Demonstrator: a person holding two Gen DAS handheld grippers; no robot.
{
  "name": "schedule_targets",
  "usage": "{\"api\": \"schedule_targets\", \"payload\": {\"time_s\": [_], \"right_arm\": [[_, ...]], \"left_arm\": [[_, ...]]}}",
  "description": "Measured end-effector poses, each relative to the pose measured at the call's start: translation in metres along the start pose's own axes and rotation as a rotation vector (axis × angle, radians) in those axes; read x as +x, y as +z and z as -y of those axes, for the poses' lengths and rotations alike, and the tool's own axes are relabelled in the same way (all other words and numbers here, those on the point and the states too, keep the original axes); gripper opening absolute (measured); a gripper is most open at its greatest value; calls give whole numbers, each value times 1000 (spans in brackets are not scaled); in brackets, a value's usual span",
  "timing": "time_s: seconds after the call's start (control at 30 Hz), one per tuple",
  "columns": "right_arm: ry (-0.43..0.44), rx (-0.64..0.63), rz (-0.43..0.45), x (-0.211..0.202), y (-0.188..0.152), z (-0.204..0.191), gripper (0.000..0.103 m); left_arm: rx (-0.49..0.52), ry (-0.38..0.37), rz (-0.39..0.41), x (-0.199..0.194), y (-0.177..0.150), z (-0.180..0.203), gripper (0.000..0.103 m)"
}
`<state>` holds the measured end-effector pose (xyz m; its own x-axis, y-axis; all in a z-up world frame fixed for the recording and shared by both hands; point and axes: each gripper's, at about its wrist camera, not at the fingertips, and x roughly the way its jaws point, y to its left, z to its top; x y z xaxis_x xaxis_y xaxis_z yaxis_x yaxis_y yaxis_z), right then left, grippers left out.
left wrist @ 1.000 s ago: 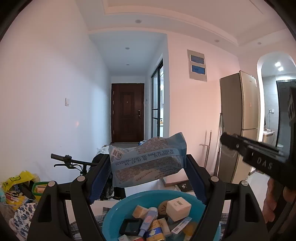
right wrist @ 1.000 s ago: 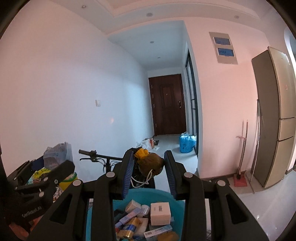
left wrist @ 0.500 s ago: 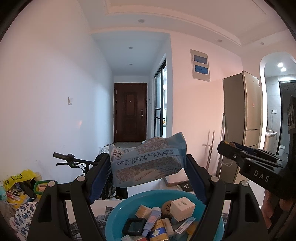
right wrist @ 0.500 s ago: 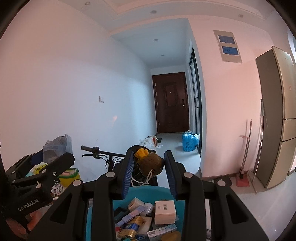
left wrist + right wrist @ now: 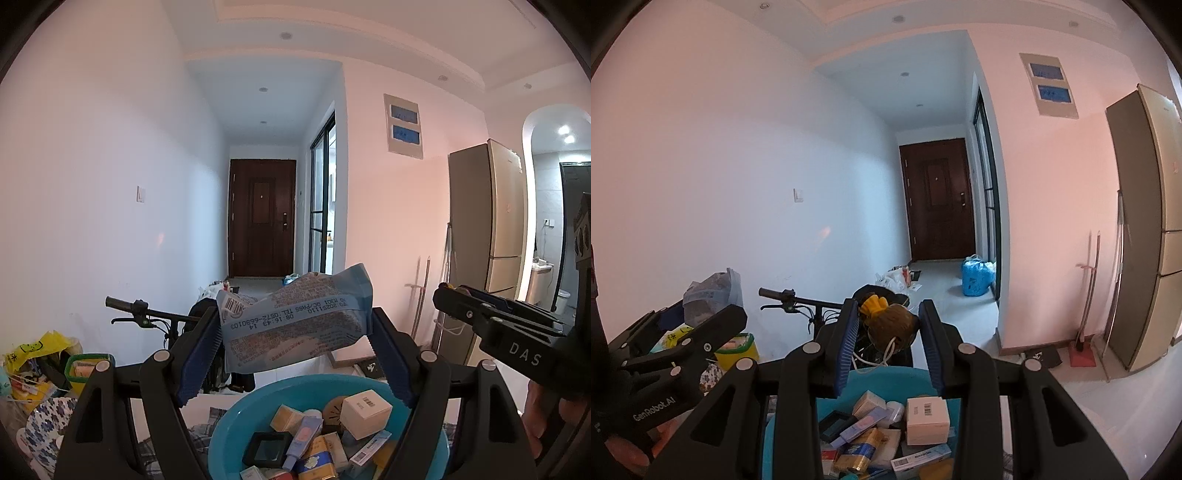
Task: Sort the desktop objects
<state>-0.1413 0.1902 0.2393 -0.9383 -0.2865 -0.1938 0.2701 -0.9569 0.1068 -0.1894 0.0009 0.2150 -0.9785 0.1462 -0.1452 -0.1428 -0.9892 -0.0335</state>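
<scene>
My left gripper [image 5: 293, 332] is shut on a blue printed snack packet [image 5: 295, 325] and holds it above a blue basin [image 5: 236, 424]. The basin holds several small boxes and tubes, among them a white box [image 5: 365, 408]. My right gripper [image 5: 889, 332] is shut on a small brown plush toy [image 5: 890, 325] with a yellow top and a white cord, held above the same basin [image 5: 886, 376]. The right gripper shows at the right of the left wrist view [image 5: 498, 325]; the left gripper with its packet shows at the left of the right wrist view [image 5: 683, 332].
A bicycle handlebar [image 5: 140, 310] stands behind the basin. Yellow bags and a green-rimmed tub [image 5: 86, 365] sit at the left. A fridge [image 5: 487, 236] stands to the right, a dark door [image 5: 262, 218] down the hall, and a blue bag [image 5: 977, 277] on the floor.
Both grippers keep their holds and have drifted slightly; the basin and its contents sit a little further right and lower in the views. The right gripper has edged lower in the left wrist view.
</scene>
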Motion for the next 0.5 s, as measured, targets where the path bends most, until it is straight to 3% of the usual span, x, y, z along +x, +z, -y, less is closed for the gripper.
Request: {"api": "schedule_targets", "payload": {"time_s": [0.5], "right_arm": [[-30, 3, -146, 55, -20, 8, 33]], "left_arm": [[-30, 13, -142, 58, -20, -12, 81]]}}
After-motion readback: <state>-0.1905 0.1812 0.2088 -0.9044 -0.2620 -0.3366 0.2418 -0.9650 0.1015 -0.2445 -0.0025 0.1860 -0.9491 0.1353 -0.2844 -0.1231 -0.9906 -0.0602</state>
